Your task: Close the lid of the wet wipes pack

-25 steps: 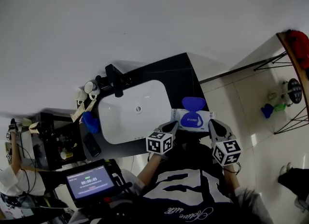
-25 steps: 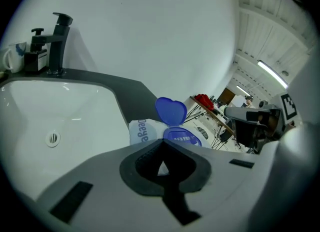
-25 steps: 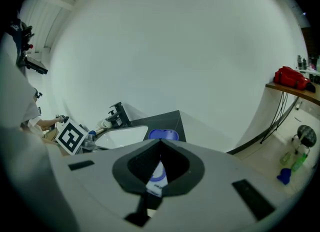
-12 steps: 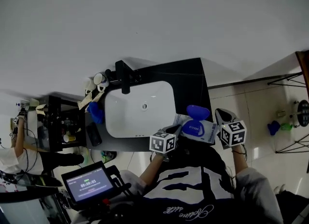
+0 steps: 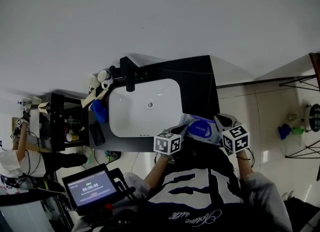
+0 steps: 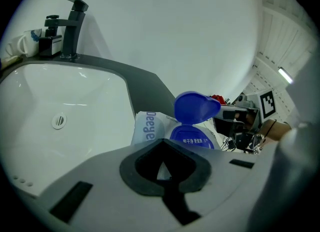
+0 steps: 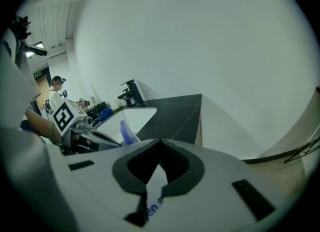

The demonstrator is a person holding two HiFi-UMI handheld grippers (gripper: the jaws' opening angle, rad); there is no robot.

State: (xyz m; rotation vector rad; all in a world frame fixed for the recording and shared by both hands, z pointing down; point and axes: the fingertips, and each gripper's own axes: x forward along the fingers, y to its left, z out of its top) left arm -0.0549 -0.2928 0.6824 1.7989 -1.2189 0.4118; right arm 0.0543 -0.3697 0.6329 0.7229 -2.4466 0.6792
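The white wet wipes pack [image 5: 188,121] lies at the front right corner of the black counter [image 5: 195,83], with its round blue lid [image 5: 200,127] facing up. In the left gripper view the pack [image 6: 147,128] shows its lid [image 6: 196,107] standing up, open. My left gripper [image 5: 176,133] is shut on the pack's near left end, and the pack shows through its jaws [image 6: 162,163]. My right gripper [image 5: 222,123] is shut on the right end, with white printed wrapper between its jaws [image 7: 155,168]. The lid [image 7: 126,132] appears edge-on there.
A white sink [image 5: 125,121] with a black faucet [image 5: 129,73] fills the counter's left part. Cups [image 5: 100,78] and a blue thing [image 5: 98,112] sit by the sink. A timer screen [image 5: 92,188] is at the lower left. Another person [image 5: 10,161] stands at the far left.
The right gripper went from behind the pack to its right end and closed on it. The pack has shifted and tilted slightly. The lid looks lower in the head view than half a second ago.
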